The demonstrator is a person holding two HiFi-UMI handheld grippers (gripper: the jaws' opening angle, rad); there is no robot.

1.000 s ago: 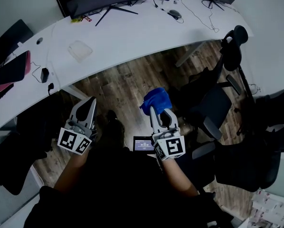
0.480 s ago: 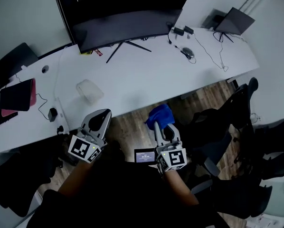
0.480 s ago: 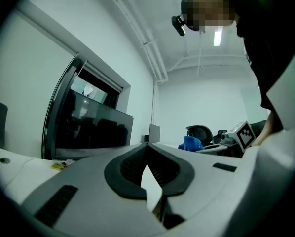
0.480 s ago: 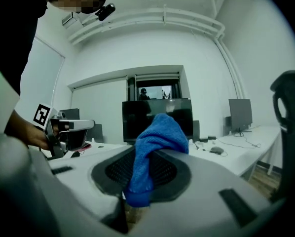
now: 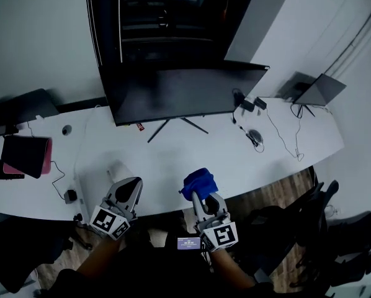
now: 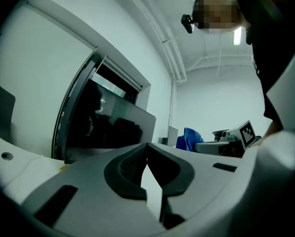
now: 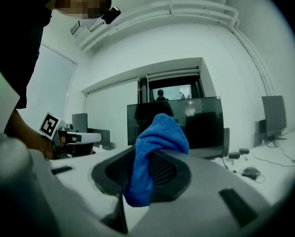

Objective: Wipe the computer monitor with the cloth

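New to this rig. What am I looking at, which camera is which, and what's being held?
No robot here: a person holds a grey two-jaw gripper in each hand. The top-down picture comes from a camera on the person's head; the other two cameras ride on the grippers and look along their jaws. The left gripper is shut and empty. The right gripper is shut on a crumpled blue cloth. Ahead, a wide black computer monitor stands on a curved white desk, with a dark mouse to its right.
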